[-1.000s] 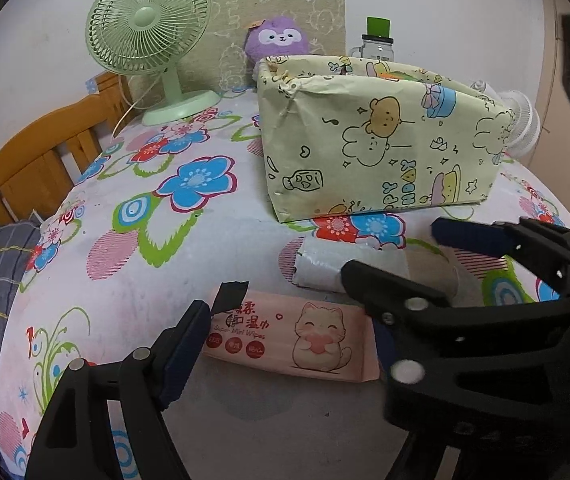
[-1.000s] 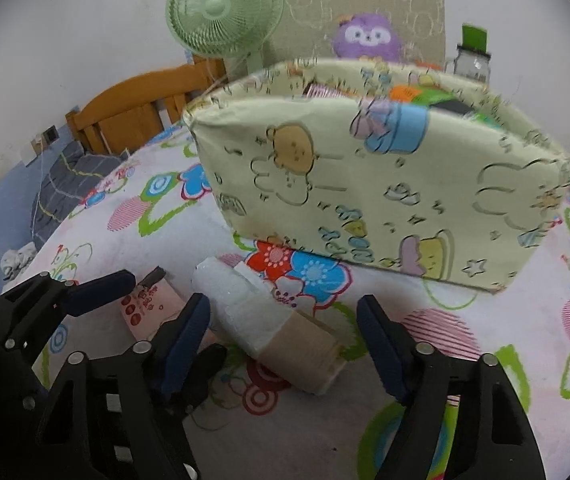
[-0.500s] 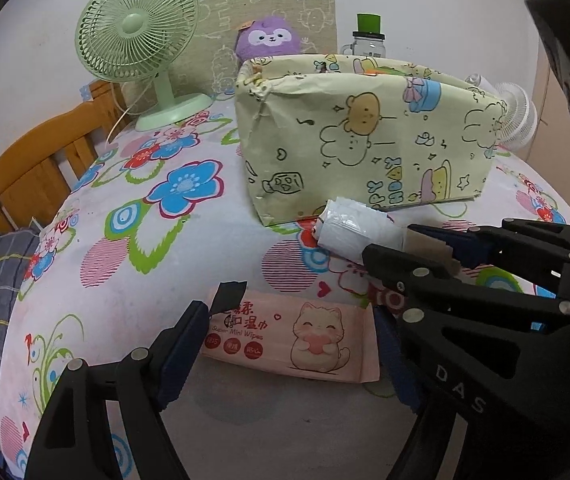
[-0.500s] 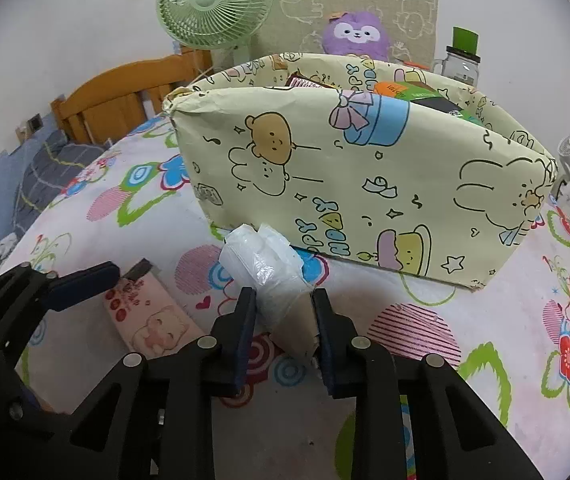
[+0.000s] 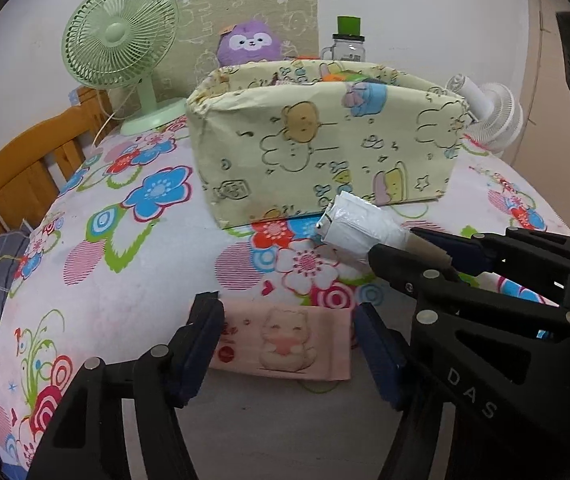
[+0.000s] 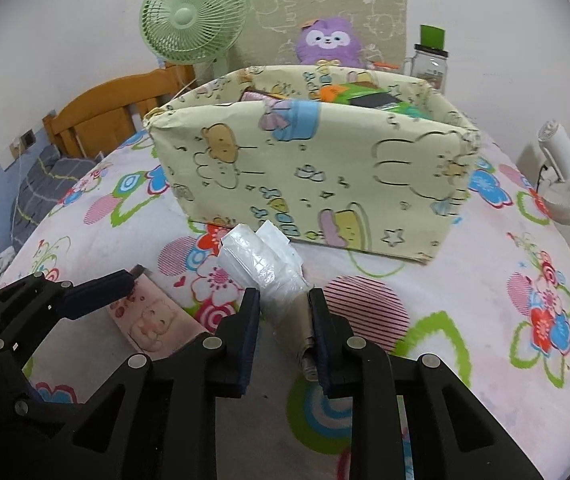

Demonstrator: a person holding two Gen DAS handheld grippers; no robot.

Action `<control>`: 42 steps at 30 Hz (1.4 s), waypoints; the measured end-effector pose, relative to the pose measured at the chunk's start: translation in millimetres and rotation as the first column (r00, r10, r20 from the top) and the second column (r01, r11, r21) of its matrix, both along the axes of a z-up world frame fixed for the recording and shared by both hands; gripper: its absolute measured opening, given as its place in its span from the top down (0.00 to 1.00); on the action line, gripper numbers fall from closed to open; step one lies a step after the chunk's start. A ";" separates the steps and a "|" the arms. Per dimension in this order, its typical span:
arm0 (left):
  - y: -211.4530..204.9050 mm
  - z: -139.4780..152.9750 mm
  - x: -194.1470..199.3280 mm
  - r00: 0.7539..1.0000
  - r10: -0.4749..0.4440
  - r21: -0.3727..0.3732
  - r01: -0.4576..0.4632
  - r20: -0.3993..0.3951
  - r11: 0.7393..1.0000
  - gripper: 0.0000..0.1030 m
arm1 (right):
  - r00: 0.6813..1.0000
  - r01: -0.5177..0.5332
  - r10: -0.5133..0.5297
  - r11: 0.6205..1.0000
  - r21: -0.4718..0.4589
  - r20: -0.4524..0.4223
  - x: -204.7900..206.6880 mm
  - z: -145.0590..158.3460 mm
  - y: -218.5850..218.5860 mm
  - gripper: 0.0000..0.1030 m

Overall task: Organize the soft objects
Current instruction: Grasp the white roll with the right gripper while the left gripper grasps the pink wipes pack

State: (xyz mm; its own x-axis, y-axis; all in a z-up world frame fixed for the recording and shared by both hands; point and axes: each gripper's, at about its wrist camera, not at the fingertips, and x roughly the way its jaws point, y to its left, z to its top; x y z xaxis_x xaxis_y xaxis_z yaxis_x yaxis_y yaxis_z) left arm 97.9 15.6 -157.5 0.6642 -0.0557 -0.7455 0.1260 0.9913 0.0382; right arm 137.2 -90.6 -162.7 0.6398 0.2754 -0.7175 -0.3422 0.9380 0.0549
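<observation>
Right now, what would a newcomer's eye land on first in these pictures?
First the cartoon-print box standing mid-table on the flowered cloth, already holding bright items. In front of it the right gripper is clamped on a white plastic roll. The open left gripper brackets a pink wipes pack lying flat at the near edge.

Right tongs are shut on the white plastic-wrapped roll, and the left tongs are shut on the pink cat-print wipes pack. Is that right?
Not quite. The right tongs are shut on the white plastic-wrapped roll, but the left tongs are open: the left wrist view shows their fingers spread either side of the pink cat-print wipes pack, which lies flat on the floral tablecloth.
</observation>
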 end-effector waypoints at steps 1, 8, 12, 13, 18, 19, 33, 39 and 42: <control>-1.5 0.7 -0.4 1.000 -0.004 -0.004 0.004 0.003 1.000 0.32 | 1.000 0.004 -0.004 1.000 -0.007 0.002 -1.1 0.1 -1.1 0.74; -3.5 0.2 -2.7 1.000 0.005 0.015 -0.005 -0.003 1.000 0.32 | 1.000 0.021 -0.021 1.000 0.005 -0.004 -5.5 -1.7 -8.3 0.74; 0.7 0.7 -6.0 1.000 0.013 0.006 -0.013 -0.012 1.000 0.32 | 1.000 0.018 -0.018 1.000 0.008 -0.004 -8.5 -2.3 -8.1 0.74; 1.5 0.8 -7.8 1.000 0.013 0.005 -0.013 -0.014 1.000 0.31 | 1.000 0.019 -0.019 1.000 0.010 -0.003 -9.7 -2.0 -8.2 0.74; 6.0 0.4 -17.6 1.000 0.023 0.016 -0.022 -0.017 1.000 0.31 | 1.000 0.020 -0.020 1.000 0.013 0.001 -13.9 0.6 -8.9 0.74; 7.2 0.1 -19.2 0.999 0.028 0.017 -0.028 -0.020 0.999 0.31 | 1.000 0.020 -0.020 1.000 0.014 0.003 -14.8 1.3 -8.5 0.74; 17.1 -6.4 -15.0 0.998 0.011 -0.074 -0.015 -0.061 0.997 0.22 | 1.000 0.030 -0.030 1.000 0.002 0.005 -14.5 2.8 -9.5 0.74; 8.7 -6.6 -1.7 0.998 -0.005 -0.089 0.000 -0.058 0.996 0.30 | 0.998 0.064 -0.064 0.998 0.001 0.008 -8.6 4.0 -19.1 0.74; 6.4 -5.8 2.5 0.999 0.001 -0.094 -0.005 -0.048 0.996 0.51 | 0.997 0.071 -0.071 0.997 0.001 0.007 -6.2 3.8 -21.5 0.74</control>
